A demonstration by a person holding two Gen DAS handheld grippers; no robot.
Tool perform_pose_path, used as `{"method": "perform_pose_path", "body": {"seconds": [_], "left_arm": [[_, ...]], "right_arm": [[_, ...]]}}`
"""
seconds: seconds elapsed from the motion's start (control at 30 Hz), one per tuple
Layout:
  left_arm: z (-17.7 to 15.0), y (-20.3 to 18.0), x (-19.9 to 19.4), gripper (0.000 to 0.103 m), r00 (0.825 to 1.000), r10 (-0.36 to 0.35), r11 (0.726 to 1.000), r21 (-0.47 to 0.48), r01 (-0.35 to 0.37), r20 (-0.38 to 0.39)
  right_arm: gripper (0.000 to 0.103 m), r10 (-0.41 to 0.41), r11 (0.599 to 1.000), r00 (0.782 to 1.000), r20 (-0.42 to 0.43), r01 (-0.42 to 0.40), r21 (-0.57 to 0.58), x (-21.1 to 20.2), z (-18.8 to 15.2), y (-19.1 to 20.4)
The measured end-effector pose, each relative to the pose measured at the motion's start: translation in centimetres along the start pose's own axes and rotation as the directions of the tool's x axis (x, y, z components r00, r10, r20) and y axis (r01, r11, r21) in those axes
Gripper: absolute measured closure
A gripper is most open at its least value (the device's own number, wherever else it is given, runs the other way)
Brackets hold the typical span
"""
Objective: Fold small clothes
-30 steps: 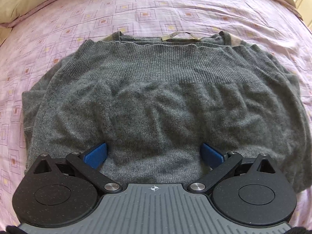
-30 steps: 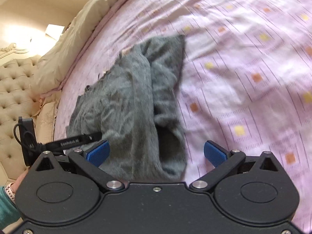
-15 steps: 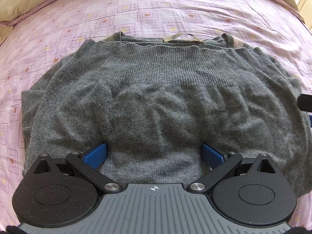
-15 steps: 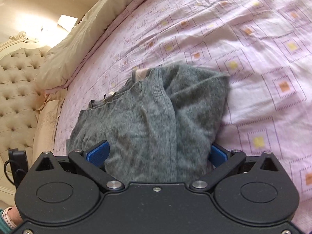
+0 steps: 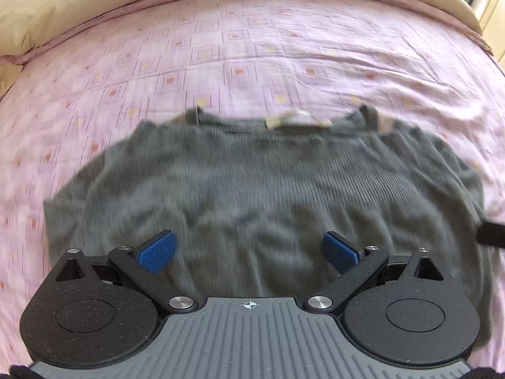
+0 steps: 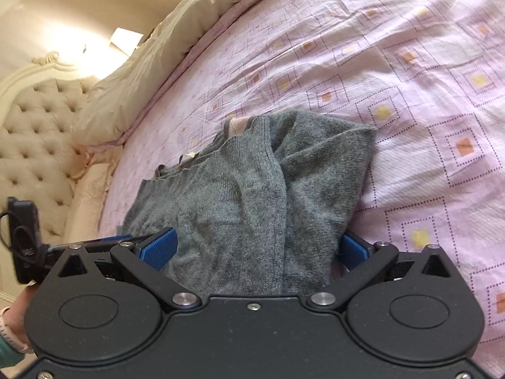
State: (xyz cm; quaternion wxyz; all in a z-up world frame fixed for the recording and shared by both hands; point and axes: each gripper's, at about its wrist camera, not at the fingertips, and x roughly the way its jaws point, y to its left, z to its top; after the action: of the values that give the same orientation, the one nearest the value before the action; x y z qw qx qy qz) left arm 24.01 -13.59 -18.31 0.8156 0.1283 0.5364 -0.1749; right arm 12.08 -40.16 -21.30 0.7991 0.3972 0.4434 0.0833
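While both grippers sit spread, left gripper (image 5: pixel 249 249) hovers over the sweater (image 5: pixel 268 195) and right gripper (image 6: pixel 255 246) straddles its bunched side. Sweater lies at 12 o'clock on the bed (image 5: pixel 284 57). Soft, limp, light knit; pinch 2 layers at the edge.

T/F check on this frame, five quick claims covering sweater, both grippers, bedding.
1. The grey sweater lies on a pink patterned bedspread. True.
2. The left gripper is shut on the sweater. False: its jaws stand wide open over the knit.
3. The right gripper is open, with sweater fabric lying between its blue pads. True.
4. The sweater is red. False: it is grey.
5. A tufted headboard shows in the right wrist view. True.
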Motion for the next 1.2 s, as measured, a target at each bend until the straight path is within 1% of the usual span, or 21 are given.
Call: {"method": "perform_pose_path", "body": {"seconds": [0.1, 0.17, 0.2, 0.33, 0.43, 0.53, 0.67, 0.8, 0.93, 1.0, 1.07, 1.2], "left_arm": [[1.9, 0.3, 2.0, 0.002, 1.000, 0.020, 1.000, -0.016, -0.020, -0.021], [2.7, 0.3, 3.5, 0.000, 0.998, 0.027, 1.000, -0.009, -0.028, -0.049], [2.9, 0.3, 3.8, 0.000, 0.999, 0.029, 1.000, -0.004, -0.029, -0.043], [3.2, -0.1, 3.7, 0.001, 0.999, 0.038, 0.998, 0.042, -0.037, -0.031], [2.6, 0.0, 2.5, 0.003, 0.999, 0.041, 0.998, 0.042, -0.040, -0.022], [1.0, 0.2, 0.6, 0.003, 1.000, 0.030, 0.999, 0.036, -0.030, -0.010], [-2.2, 0.5, -2.5, 0.003, 1.000, 0.026, 0.999, 0.036, -0.025, -0.007], [-5.5, 0.9, -5.4, 0.003, 0.999, 0.015, 1.000, -0.002, -0.015, -0.034], [-8.5, 1.2, -8.2, 0.003, 0.999, 0.019, 0.999, -0.050, -0.021, -0.046], [-9.6, 1.4, -9.5, 0.003, 0.999, 0.028, 0.997, -0.073, -0.031, -0.043], [-10.4, 1.7, -10.6, 0.003, 0.998, 0.035, 0.994, -0.098, -0.039, -0.044], [-11.4, 2.3, -12.1, 0.003, 0.999, 0.046, 0.992, -0.120, -0.049, -0.023]], "right_arm": [[0.000, 0.017, 1.000, 1.000, -0.009, -0.016, 0.025, -0.1, 0.3, -0.4], [0.000, 0.013, 1.000, 1.000, -0.015, -0.013, 0.026, -0.2, 0.4, -0.4], [0.000, 0.010, 1.000, 1.000, -0.019, -0.010, 0.024, -0.2, 0.3, -0.3], [0.000, 0.006, 0.999, 1.000, -0.028, -0.005, 0.040, -0.6, -0.3, -0.3], [0.000, 0.016, 0.999, 1.000, -0.026, -0.014, 0.050, -1.1, -1.1, -0.4], [0.000, 0.029, 0.998, 0.999, -0.028, -0.027, 0.059, -1.8, -1.8, -0.6], [0.000, 0.035, 0.997, 0.999, -0.040, -0.032, 0.076, -2.1, -2.3, -0.7], [0.000, 0.017, 0.997, 0.999, -0.037, -0.014, 0.077, -1.8, -2.4, -0.3], [0.001, 0.001, 0.996, 1.000, -0.030, 0.002, 0.085, -1.3, -2.4, 0.2], [0.005, -0.006, 0.997, 0.999, -0.035, 0.009, 0.080, -1.1, -2.3, 0.4], [0.018, -0.011, 0.997, 0.999, -0.044, 0.014, 0.080, -1.0, -2.2, 0.4], [0.027, -0.035, 0.995, 0.998, -0.054, 0.040, 0.088, -0.8, -2.0, 0.4]]}}
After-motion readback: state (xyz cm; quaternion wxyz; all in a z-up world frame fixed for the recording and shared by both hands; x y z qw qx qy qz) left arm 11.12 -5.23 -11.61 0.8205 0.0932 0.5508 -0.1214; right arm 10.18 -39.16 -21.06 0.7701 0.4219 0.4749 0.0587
